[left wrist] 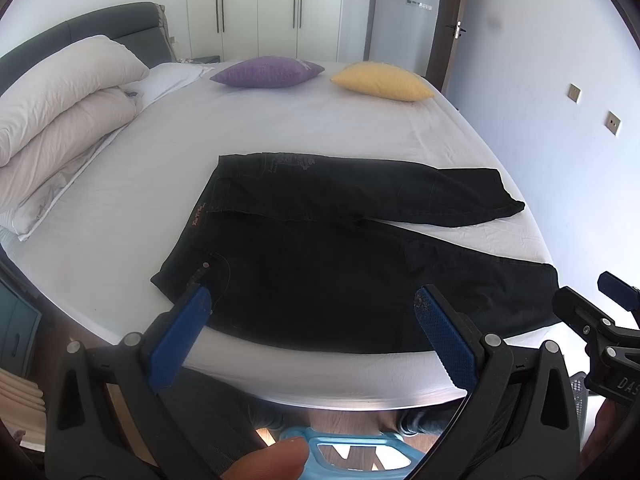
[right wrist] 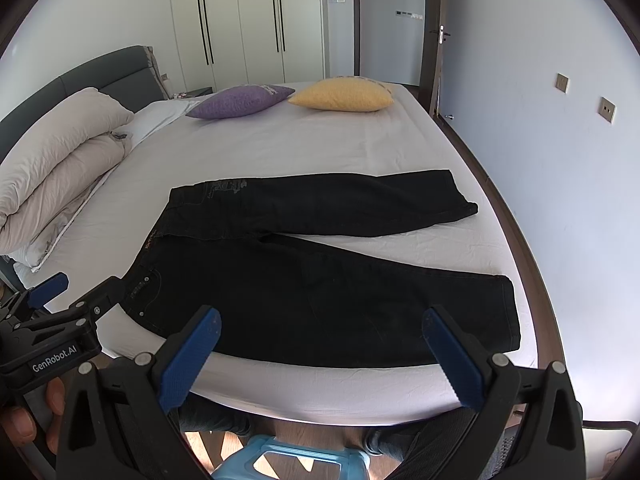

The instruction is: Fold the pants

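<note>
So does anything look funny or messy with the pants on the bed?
Not much. The black pants lie flat on the bed, unfolded, legs spread apart in a V. The far leg's cuff is a bit rumpled. Both grippers are open, holding nothing.

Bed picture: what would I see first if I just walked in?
First the black pants, spread flat with legs apart near the front edge of the white bed. Next the purple pillow and the yellow pillow, side by side at the far end. Close up, the right gripper and left gripper hang open above the pants.
</note>
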The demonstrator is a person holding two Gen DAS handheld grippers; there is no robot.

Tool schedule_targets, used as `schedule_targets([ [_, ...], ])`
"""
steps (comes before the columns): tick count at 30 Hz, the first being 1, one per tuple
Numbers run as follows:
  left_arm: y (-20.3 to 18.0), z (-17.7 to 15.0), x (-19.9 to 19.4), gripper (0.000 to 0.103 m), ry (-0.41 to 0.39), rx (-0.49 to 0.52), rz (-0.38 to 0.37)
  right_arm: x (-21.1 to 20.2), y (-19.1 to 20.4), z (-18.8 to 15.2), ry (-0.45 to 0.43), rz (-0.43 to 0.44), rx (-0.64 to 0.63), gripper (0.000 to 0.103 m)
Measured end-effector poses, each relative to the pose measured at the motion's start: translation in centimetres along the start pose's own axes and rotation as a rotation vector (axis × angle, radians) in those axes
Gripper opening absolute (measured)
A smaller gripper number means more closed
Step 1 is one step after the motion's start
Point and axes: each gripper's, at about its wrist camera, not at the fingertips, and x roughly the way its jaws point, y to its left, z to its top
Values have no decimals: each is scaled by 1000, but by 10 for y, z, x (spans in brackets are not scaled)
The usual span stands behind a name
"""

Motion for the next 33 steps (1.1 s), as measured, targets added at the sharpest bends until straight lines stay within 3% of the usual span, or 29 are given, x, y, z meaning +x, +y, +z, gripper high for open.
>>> schedule_targets([
  [21,6,-13,13,103,9,12,9,4,0,-6,6,0,0,103],
  [33,21,-12,45,103,47,21,13,20,-11,-11,28,44,7,103],
])
